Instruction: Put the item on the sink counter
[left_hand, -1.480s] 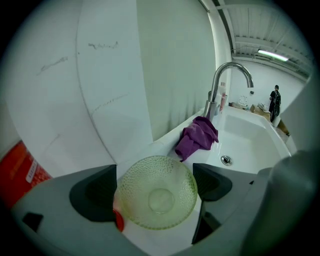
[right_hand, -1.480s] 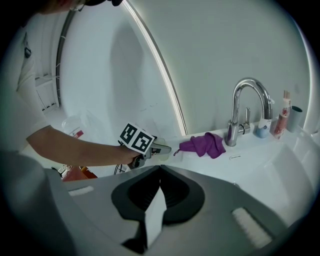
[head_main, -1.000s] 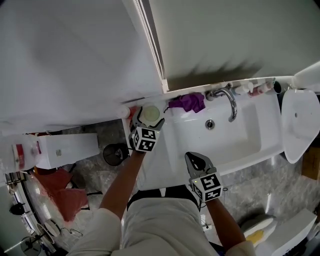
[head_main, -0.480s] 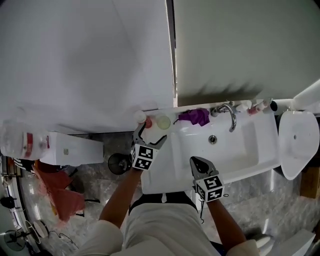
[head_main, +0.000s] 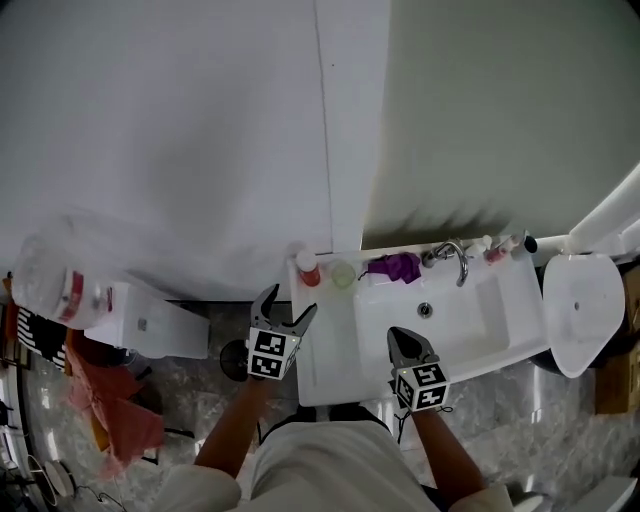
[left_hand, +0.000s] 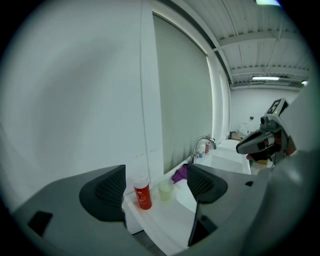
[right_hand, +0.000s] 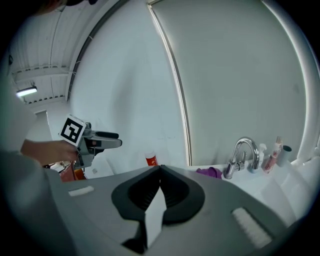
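A pale green cup (head_main: 343, 273) stands upright at the back left of the white sink counter (head_main: 325, 350), beside a red bottle (head_main: 308, 268). My left gripper (head_main: 290, 303) hovers off the counter's left front edge, well short of both. It is open, its jaws have just been closing a little, and nothing is between them. In the left gripper view the cup (left_hand: 165, 190) and the bottle (left_hand: 142, 194) show beyond the left gripper (left_hand: 156, 186). My right gripper (head_main: 400, 338) is shut and empty over the counter's front edge; the right gripper (right_hand: 160, 172) looks toward the tap (right_hand: 242, 155).
A purple cloth (head_main: 395, 266) lies left of the tap (head_main: 455, 258), and several small bottles (head_main: 500, 246) line the back rim. The basin (head_main: 440, 305) fills the counter's right half. A white fixture (head_main: 585, 310) stands at the right; a black bin (head_main: 235, 355) and a white box (head_main: 150, 320) are at the left.
The left gripper let go of the green cup, which stays on the counter, and drew back and up from it. The right gripper rose a little. The head view pulled away.
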